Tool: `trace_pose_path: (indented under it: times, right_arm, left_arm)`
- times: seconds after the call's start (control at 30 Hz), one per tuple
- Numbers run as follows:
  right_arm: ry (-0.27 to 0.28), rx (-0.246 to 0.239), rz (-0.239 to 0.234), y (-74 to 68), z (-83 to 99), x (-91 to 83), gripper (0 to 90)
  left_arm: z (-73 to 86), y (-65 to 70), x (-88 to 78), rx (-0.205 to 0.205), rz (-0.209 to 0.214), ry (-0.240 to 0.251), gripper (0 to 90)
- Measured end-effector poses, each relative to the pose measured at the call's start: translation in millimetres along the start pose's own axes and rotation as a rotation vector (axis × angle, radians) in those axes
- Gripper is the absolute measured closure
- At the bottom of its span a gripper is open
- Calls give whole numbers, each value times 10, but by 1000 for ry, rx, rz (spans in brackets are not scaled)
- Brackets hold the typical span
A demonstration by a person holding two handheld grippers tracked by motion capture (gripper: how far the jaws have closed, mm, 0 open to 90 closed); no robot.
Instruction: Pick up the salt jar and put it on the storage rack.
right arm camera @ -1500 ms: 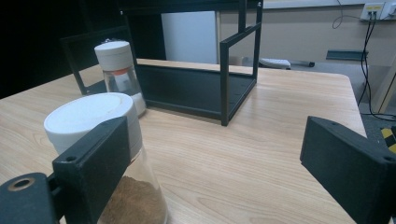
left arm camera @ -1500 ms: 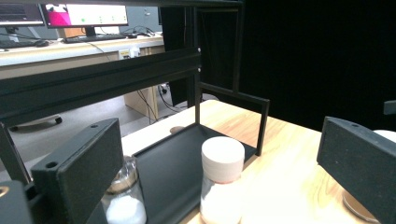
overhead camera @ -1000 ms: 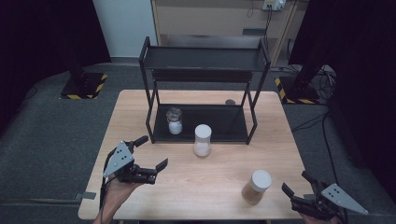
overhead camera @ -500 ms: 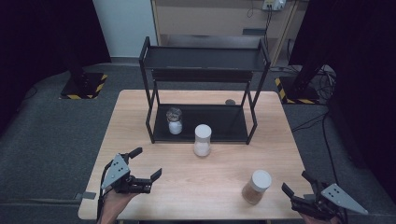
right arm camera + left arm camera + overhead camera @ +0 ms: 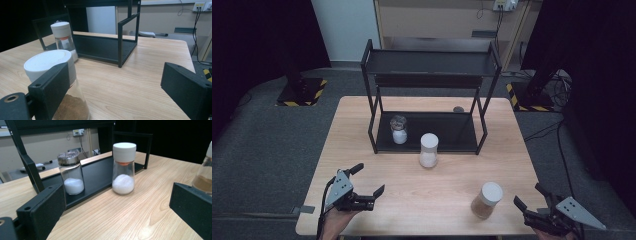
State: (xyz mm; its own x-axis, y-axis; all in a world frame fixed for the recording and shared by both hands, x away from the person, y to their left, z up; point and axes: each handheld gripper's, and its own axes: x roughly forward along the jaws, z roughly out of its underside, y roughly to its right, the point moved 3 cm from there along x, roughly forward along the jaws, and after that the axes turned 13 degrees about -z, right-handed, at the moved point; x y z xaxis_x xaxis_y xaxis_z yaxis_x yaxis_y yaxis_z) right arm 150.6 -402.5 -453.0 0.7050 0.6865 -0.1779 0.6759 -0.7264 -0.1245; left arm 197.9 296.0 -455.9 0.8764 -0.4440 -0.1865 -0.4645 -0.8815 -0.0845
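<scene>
Since a second ago, the left tool has sunk toward the near left of the desk; its jaws gape wide, empty. Just off the near right corner, the right tool has kept still, equally wide open, touching nothing, with the brown-powder jar just beside it. A white-capped jar stands before the black rack, whose lower shelf holds a metal-capped shaker.

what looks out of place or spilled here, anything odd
Nothing spilled, tipped or damaged. All three jars stand upright: the metal-lidded jar on the rack's bottom shelf, the white-capped jar just in front of it, the brown-powder jar alone near the table's front edge.
</scene>
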Motion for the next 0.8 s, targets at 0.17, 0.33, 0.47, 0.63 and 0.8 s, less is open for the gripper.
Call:
trace_pose_path:
  times: [0.17, 0.33, 0.47, 0.63, 0.8]
  right_arm:
    - [1, 0, 0, 0, 0, -1, 90]
    - [3, 1, -1, 4, 2, -3, 90]
    - [2, 1, -1, 3, 2, -1, 90]
    - [1, 4, 2, 3, 1, 1, 90]
    - [2, 2, 2, 4, 2, 3, 90]
  left_arm:
    - [57, -8, 1, -4, -4, -9, 0]
    - [110, -25, 11, -12, -2, -11, 0]
    - [141, -35, 9, -17, 1, -6, 0]
    - [196, -43, 21, -18, 4, -5, 0]
    - [251, -70, 22, -29, 6, 4, 0]
